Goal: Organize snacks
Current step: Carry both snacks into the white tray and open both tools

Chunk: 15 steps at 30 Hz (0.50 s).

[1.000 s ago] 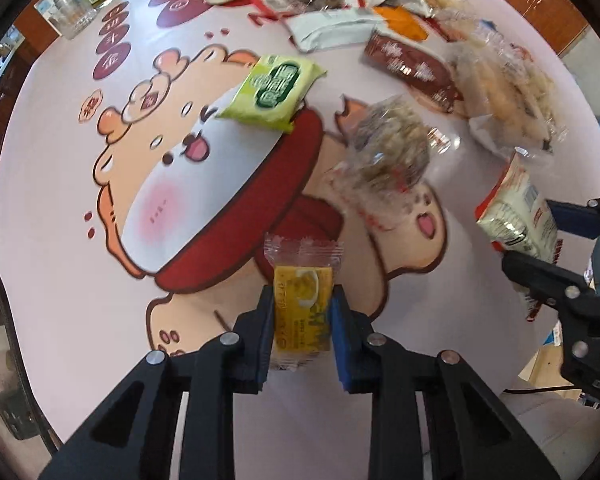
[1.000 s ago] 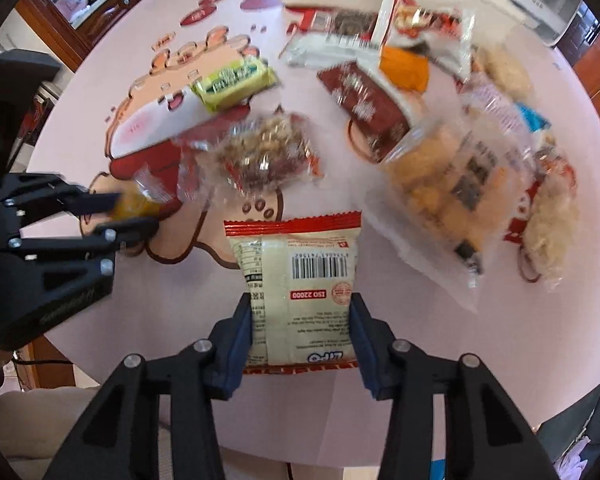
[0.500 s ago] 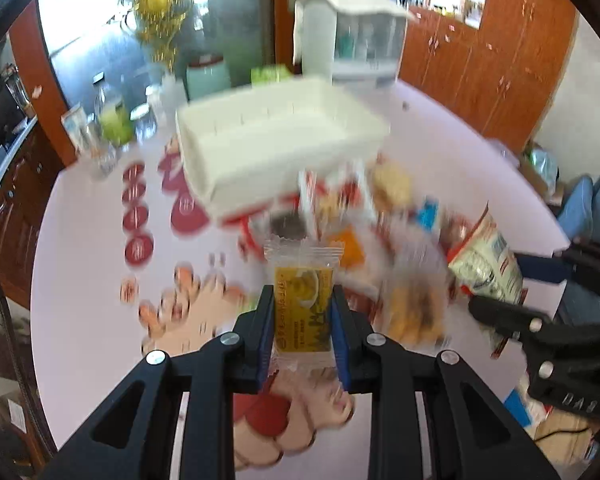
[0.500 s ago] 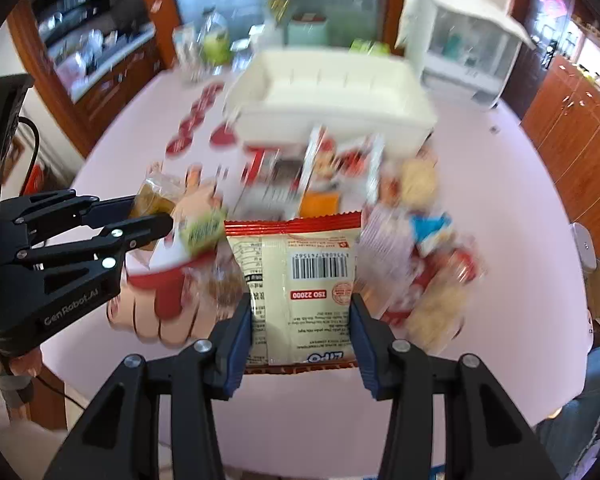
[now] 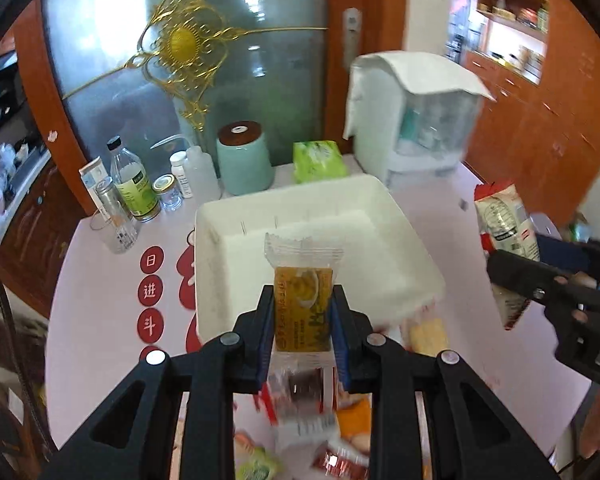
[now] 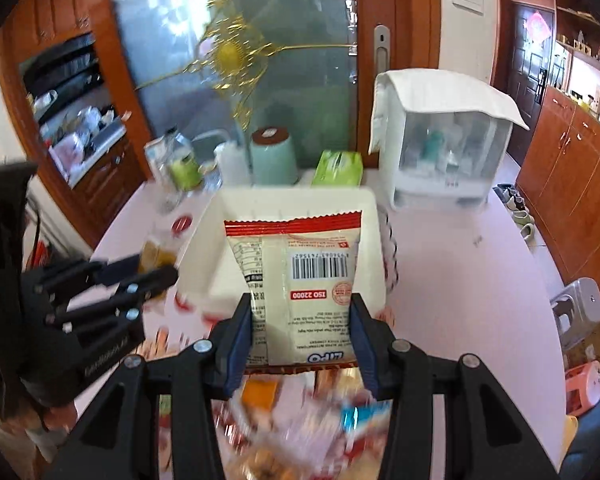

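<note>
Up above the pink table (image 5: 100, 320), the left gripper (image 5: 302, 320) clamps its blue-padded fingers on a small yellow snack packet (image 5: 303, 304) with a clear crimped plastic top, held upright in front of a white rectangular plastic bin (image 5: 220, 280). The right gripper (image 6: 302, 332) is likewise closed on a larger, glossy cream snack bag (image 6: 300, 280) with a red zigzag edge and a barcode, hanging over the bin's (image 6: 374, 240) near rim. Behind the bin stand a smooth mint-green canister (image 5: 244, 160) with a brown lid, a soft green tissue pack (image 5: 319, 160) and a boxy white cabinet (image 5: 416, 120). Blurred wrappers (image 6: 300, 420) lie heaped on the table below the grippers.
</note>
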Tool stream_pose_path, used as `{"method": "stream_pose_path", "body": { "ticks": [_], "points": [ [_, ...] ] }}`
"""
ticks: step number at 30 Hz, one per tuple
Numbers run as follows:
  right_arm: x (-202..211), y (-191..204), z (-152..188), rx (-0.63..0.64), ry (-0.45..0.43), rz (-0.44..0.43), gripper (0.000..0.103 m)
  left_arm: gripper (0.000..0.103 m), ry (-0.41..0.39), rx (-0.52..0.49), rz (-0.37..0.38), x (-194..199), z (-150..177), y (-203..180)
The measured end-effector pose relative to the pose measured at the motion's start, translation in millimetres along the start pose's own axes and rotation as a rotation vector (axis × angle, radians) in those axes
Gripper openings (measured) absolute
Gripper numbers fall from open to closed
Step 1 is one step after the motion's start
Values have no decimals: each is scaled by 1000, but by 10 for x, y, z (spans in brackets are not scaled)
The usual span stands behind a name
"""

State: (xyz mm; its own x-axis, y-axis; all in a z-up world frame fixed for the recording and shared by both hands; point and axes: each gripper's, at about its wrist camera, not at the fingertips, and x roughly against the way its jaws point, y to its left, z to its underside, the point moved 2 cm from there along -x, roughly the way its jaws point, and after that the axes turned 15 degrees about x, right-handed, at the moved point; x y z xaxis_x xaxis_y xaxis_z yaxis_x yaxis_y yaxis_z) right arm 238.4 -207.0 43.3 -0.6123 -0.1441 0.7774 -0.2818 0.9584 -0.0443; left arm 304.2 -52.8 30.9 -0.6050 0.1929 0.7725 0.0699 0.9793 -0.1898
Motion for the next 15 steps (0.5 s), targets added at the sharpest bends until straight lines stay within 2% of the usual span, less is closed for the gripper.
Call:
{"method": "stream_pose_path", "body": {
  "ticks": [4,6,11,13,15],
  "points": [
    [-552,-278,-292,-34,31,-8,46,24,-6,47,-37,-375,-224,52],
    [-932,-343,-374,-41,75,-17,46,24,-4,71,-60,-564,-287,98],
    [-1618,-344,-411,-43,167,-63,46,25,62,132,-115,-1033,-279,253],
    [-1804,-332,-410,-50,188,-96,46,37,95,150,-131,-1177,-236,305],
    [-1939,-336,-395,-63,203,-100,47,84,122,170,-130,-1246,-186,357]
  ]
}}
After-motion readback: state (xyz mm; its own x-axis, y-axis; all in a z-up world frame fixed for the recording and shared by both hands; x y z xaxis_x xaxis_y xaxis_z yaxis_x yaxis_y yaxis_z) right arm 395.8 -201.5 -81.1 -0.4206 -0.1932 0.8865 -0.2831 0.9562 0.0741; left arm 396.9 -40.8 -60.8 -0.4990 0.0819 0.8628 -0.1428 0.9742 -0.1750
